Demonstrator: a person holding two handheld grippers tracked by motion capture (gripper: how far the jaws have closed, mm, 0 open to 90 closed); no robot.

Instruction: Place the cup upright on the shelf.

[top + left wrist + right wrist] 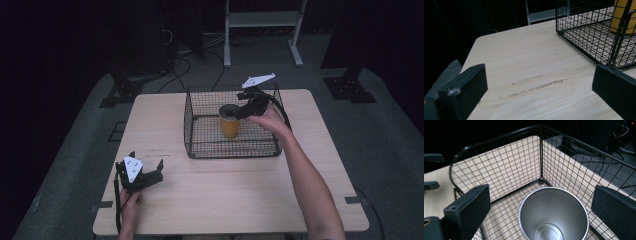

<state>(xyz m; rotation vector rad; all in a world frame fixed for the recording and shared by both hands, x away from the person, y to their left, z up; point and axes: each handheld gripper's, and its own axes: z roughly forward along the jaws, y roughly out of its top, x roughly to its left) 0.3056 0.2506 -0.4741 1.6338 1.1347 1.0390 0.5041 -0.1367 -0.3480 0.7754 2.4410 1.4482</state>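
Observation:
A yellow-orange cup (230,125) with a bare steel inside (554,215) stands upright on the floor of a black wire basket (200,131) at mid-table. My right gripper (239,111) hovers just over the cup's rim, reaching in from the basket's right. Its jaws stand wide open on either side of the cup's mouth (544,202), touching nothing. My left gripper (146,161) rests low near the table's front left, open and empty (539,85). In the left gripper view the basket (594,37) and the cup (624,15) lie off to the upper right.
The light wooden table (220,200) has bare surface in front of and left of the basket. A white shelf frame (262,30) and cables (180,65) stand on the dark floor beyond the far edge. Faint scuff marks (536,85) streak the wood.

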